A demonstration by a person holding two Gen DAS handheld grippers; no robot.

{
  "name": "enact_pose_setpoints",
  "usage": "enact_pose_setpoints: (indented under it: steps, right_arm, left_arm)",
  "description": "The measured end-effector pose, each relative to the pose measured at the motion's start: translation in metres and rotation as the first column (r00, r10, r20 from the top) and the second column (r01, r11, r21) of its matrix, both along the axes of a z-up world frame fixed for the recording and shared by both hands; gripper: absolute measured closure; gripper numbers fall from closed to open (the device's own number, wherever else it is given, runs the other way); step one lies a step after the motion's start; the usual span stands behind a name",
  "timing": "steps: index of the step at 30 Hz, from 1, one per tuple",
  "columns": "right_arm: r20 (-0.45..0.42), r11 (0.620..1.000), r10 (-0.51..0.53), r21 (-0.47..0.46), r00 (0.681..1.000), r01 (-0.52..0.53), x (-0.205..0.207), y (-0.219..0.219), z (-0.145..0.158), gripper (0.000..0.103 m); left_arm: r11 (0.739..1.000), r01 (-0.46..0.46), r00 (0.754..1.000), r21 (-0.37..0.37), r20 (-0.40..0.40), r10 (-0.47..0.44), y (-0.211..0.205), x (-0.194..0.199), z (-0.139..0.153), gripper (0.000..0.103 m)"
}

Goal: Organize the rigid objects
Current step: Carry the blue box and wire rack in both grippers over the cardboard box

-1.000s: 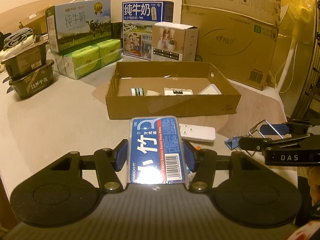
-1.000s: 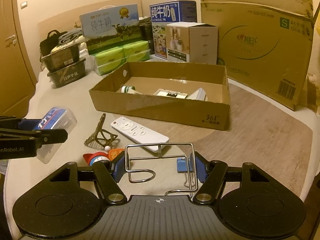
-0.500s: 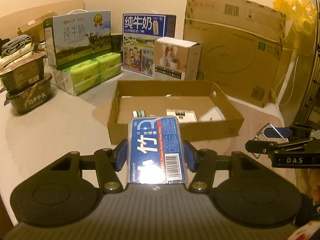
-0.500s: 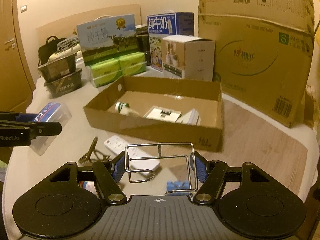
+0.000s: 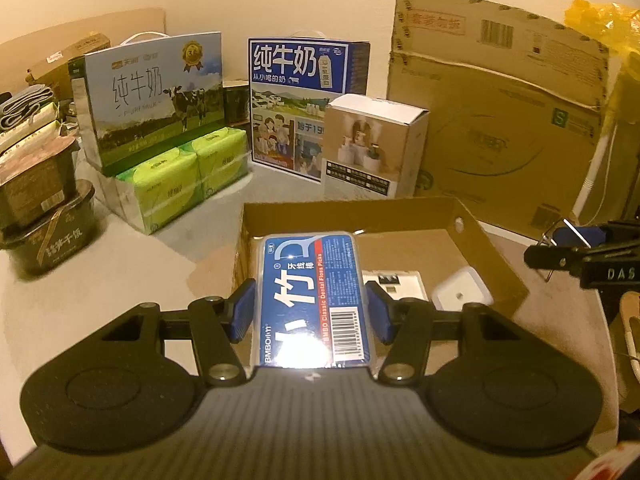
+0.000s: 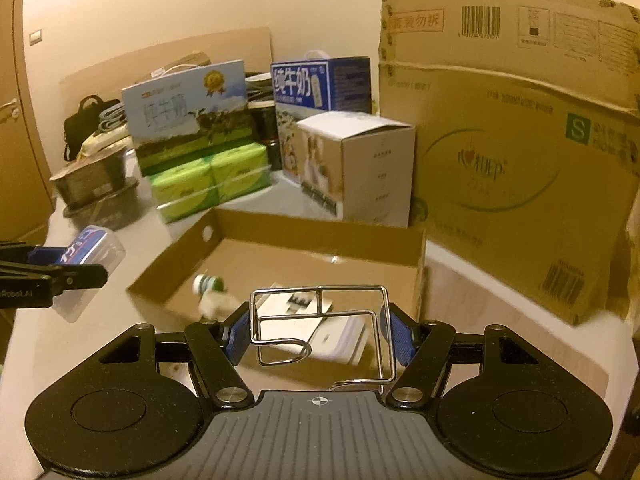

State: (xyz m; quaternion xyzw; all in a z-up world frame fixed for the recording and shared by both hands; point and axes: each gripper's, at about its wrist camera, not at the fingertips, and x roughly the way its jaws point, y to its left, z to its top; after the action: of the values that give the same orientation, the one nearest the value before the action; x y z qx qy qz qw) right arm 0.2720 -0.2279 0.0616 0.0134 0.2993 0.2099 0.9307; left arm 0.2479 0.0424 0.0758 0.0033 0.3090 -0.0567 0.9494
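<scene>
My left gripper point(image 5: 311, 312) is shut on a clear box of dental floss picks point(image 5: 312, 296) with a blue label, held above the near wall of the shallow open cardboard box point(image 5: 496, 256). The floss box also shows in the right wrist view point(image 6: 94, 246). My right gripper point(image 6: 318, 336) is shut on a bent metal wire rack point(image 6: 320, 320), held over the cardboard box point(image 6: 320, 232). In the box lie a small bottle point(image 6: 208, 284), a flat white carton point(image 6: 296, 304) and a white device point(image 5: 462, 292).
Behind the box stand a small white carton point(image 5: 372, 148), two milk cartons point(image 5: 304, 96), green tissue packs point(image 5: 180, 176) and a large cardboard case point(image 5: 500, 112). Dark food bowls point(image 5: 44, 216) are stacked at the left. A yellow bag point(image 5: 608, 24) hangs at the right.
Both grippers have risen and moved forward with their loads, from in front of the cardboard box to over it. The remote and clips on the table have dropped out of view.
</scene>
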Motion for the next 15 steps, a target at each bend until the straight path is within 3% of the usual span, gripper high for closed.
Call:
enact_pose_setpoints:
  steps: [15]
  right_arm:
    - [-0.06,1.0,-0.003,-0.009,0.998,0.002,0.105,0.01,-0.022,0.035]
  left_arm:
    - [0.999,0.034,0.998,0.01,-0.058,-0.034,-0.013,0.102,-0.027,0.049]
